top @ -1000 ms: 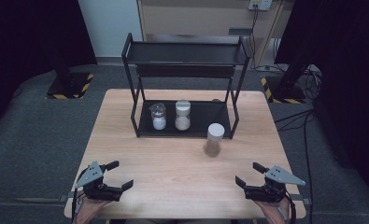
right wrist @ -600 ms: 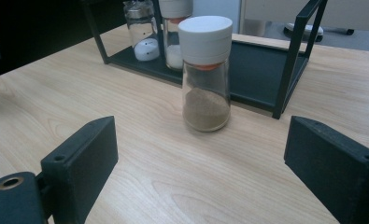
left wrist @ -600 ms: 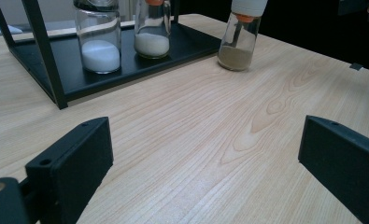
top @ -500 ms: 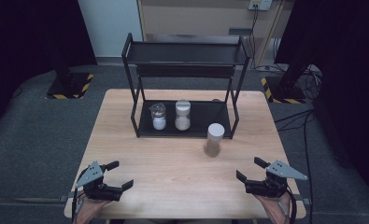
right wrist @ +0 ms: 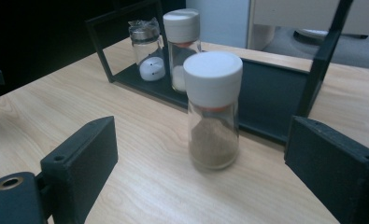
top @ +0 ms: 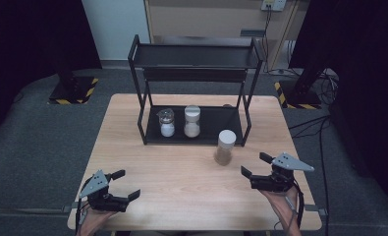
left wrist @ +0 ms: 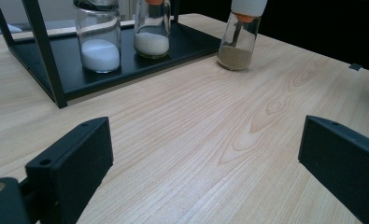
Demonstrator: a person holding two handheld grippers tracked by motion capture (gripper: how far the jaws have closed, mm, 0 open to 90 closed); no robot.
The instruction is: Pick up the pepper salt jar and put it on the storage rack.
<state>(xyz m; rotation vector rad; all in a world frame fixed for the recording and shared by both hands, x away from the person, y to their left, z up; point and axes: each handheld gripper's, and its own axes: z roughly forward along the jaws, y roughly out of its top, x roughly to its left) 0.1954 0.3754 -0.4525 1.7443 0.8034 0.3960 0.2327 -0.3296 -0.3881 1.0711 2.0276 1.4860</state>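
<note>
A glass jar of brown powder with a white cap (top: pixel 225 147) stands upright on the wooden table (top: pixel 181 172), just in front of the right front leg of a black two-tier rack (top: pixel 196 56). My right gripper (top: pixel 254 164) is open a short way to the right of and nearer than this jar; in the right gripper view the jar (right wrist: pixel 213 112) stands ahead, between the two jaws and apart from them. On the rack's lower shelf stand a clear-lidded jar of white powder (top: pixel 166 122) and a white-capped jar (top: pixel 192 121). My left gripper (top: pixel 127 184) is open and holds nothing near the front left edge.
The rack's upper shelf (top: pixel 194 73) overhangs the two shelved jars. Its thin black legs (left wrist: pixel 44 51) rise from the table. Dark floor, black stands and cables (top: pixel 309 123) surround the table. Bare wood (left wrist: pixel 210 121) lies between my left gripper and the rack.
My right gripper has moved forward and a little left, toward the brown-powder jar. The left gripper and the jars have stayed where they were.
</note>
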